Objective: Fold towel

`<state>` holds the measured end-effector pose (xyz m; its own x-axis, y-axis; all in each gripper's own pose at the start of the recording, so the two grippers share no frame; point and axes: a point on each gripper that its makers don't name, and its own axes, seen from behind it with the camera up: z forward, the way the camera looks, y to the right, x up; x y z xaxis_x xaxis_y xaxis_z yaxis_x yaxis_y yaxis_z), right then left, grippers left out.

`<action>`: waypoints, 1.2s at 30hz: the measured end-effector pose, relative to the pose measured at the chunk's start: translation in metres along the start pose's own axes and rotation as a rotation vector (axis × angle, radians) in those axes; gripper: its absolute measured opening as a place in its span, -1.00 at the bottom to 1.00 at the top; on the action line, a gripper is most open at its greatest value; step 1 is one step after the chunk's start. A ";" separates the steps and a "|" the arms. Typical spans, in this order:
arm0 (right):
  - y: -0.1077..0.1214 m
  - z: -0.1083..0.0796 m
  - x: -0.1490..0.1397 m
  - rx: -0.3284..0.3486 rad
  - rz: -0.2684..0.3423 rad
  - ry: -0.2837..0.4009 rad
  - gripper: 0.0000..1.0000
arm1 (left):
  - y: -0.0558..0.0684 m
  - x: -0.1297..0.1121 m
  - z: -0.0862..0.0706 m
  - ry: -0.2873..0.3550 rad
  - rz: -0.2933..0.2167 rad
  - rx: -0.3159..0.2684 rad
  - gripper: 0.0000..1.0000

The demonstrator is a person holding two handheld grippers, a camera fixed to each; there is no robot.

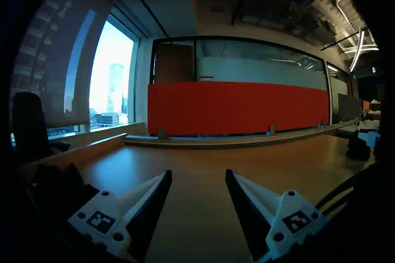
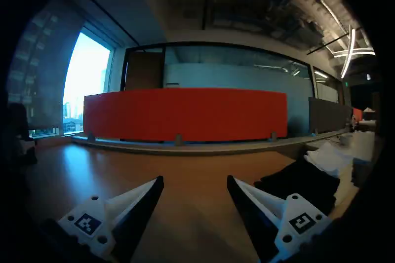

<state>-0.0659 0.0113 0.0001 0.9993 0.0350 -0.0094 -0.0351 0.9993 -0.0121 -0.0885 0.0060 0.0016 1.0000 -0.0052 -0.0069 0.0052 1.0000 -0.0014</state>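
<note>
The left claw [image 1: 197, 173] is held wide. Its two white-and-black fingers are spread, nothing is gripped between them, and bare tabletop is seen in the gap. The right claw [image 2: 195, 179] is likewise held wide, and nothing is clamped in it. Both are poised low over the smooth brown wooden table [image 1: 197, 199], and open surface is seen ahead of each claw as far as the table's far edge.

In the right gripper view, a flat black cloth towel [image 2: 301, 184] is laid on the table just beside the right-hand finger, on its outer side and apart from the fingertip. Beyond it, toward the table's right edge, a pile of white crumpled cloth [image 2: 331, 158] is found. Whether it touches the black towel cannot be told.

The far edge of the table is bounded by a long red partition panel [image 1: 237, 107], topped by glass. In the left gripper view, a low wooden ledge [image 1: 98, 144] is seen along the table's left edge, below a bright tall window [image 1: 111, 90]. A black office chair [image 1: 29, 125] is placed near that corner. A small dark object [image 1: 358, 147] is set near the right edge; what it is cannot be told.
</note>
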 end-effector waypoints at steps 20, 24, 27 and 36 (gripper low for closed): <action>0.000 -0.001 -0.001 0.000 0.001 0.000 0.99 | 0.000 0.002 0.000 -0.001 0.000 0.000 0.59; 0.000 -0.001 0.000 0.000 0.001 0.000 0.99 | 0.000 0.003 0.000 -0.001 0.001 0.000 0.59; 0.000 -0.001 0.000 0.000 0.001 0.000 0.99 | 0.000 0.004 0.000 -0.001 0.001 -0.001 0.59; -0.001 -0.001 0.000 0.000 0.001 0.000 0.99 | -0.001 0.006 -0.001 -0.002 0.001 -0.001 0.59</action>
<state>-0.0657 0.0107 -0.0004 0.9993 0.0357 -0.0091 -0.0358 0.9993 -0.0123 -0.0820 0.0053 0.0001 1.0000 -0.0043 -0.0045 0.0043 1.0000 -0.0019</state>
